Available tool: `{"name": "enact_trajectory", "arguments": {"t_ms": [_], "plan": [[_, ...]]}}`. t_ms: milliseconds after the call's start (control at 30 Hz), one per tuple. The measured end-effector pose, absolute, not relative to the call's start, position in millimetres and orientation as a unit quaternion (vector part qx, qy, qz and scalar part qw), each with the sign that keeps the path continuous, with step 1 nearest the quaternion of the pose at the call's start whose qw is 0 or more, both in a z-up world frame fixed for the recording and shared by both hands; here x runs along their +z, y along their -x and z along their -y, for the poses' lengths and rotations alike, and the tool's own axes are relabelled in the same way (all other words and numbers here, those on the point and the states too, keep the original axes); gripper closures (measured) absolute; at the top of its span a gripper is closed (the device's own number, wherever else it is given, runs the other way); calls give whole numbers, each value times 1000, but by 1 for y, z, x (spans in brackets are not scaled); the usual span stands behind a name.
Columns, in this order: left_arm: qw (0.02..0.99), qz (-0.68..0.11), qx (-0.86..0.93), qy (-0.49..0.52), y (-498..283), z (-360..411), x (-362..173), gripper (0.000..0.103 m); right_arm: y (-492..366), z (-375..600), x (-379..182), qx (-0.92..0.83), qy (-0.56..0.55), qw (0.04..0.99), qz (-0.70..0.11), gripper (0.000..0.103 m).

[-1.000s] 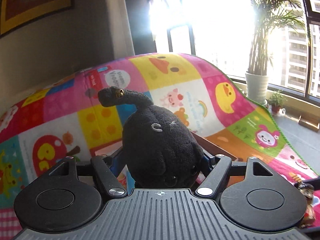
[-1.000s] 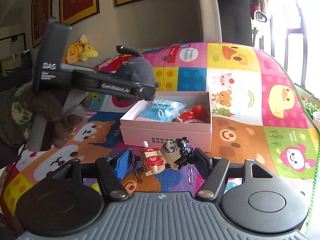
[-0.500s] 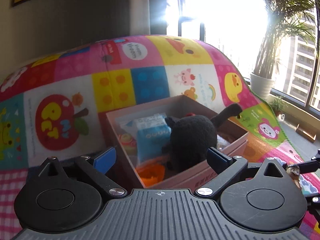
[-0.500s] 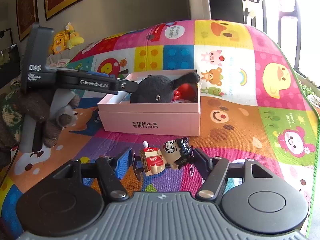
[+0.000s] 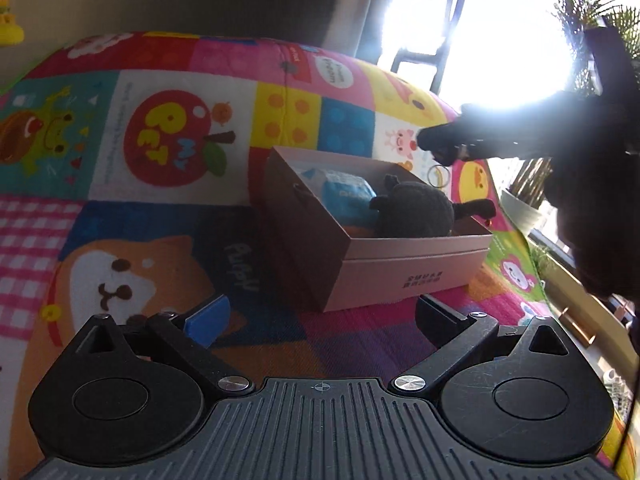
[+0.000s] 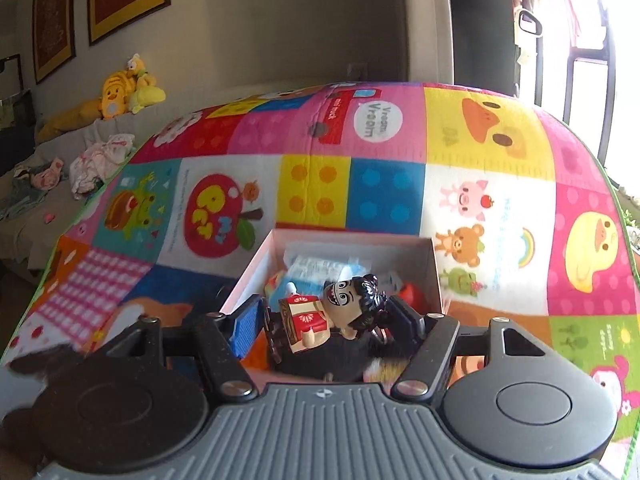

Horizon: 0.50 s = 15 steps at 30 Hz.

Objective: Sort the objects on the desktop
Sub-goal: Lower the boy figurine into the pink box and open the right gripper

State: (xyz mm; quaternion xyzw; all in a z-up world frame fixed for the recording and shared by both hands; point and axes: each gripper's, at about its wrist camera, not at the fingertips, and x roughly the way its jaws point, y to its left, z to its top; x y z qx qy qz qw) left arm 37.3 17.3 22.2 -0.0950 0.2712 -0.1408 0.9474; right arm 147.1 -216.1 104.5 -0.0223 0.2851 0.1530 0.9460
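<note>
Black plush point(image 5: 414, 214) lies in the pink box point(image 5: 400, 276); figurine point(image 6: 332, 314) held sideways above it.

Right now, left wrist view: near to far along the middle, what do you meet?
Left hand-held gripper, jaws open and empty → pink cardboard box on the colourful patchwork play mat → black plush toy inside the box → blue packet behind it → bright window.

A box point(image 5: 404, 276) is sitting on the play mat point(image 5: 160, 216); a plush toy point(image 5: 416, 212) is lying inside, right of a packet point(image 5: 346, 194). A figurine point(image 6: 332, 316) is hanging above the box.
</note>
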Motion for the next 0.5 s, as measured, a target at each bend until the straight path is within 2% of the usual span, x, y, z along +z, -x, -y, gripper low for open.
{"name": "enact_trajectory", "arguments": {"t_ms": [233,300,400,500], "plan": [[944,-271,-127,139,-35,-42,12,1,-234,192,86,76,60,945,-311,34],[939,-277,-128,157,-36,-48,9,0,-228,200,91,74,45,946,-312,32],[933,-283,-137,174,-39,-51,6,0,-192,211,98,85,24,948,-305,18],[930,-287,-146,179,-40,-49,6,0,-153,215,89,124,19,940,-318,16]]}}
